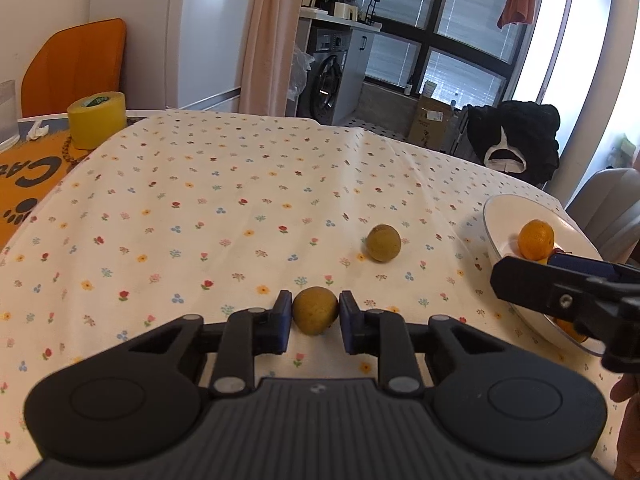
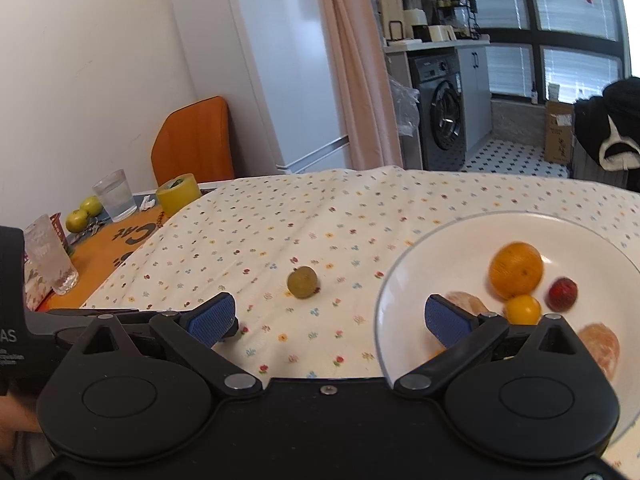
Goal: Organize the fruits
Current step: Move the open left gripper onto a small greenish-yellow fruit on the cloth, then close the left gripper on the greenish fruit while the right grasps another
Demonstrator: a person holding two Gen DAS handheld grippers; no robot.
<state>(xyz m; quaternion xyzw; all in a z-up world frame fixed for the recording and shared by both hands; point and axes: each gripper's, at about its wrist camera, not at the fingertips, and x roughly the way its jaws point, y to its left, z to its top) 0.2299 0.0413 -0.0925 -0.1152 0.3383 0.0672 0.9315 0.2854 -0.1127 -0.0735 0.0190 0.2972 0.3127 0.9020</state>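
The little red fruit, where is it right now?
In the right wrist view, the red fruit lies on the white plate at the right, just right of the big orange.

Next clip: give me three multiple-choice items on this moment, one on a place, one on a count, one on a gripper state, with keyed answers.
1. Where is the large orange?
A. on the white plate
B. on the floral tablecloth
C. beside the yellow tape roll

2. How many brownish-green fruits lie on the cloth in the left wrist view?
A. one
B. two
C. four

3. How is the right gripper?
A. shut on a fruit
B. open, holding nothing
C. out of view

Key: 1 A, it sits inside the rim; 2 B, near fruit and far fruit; 3 B, its fingers stand wide apart.
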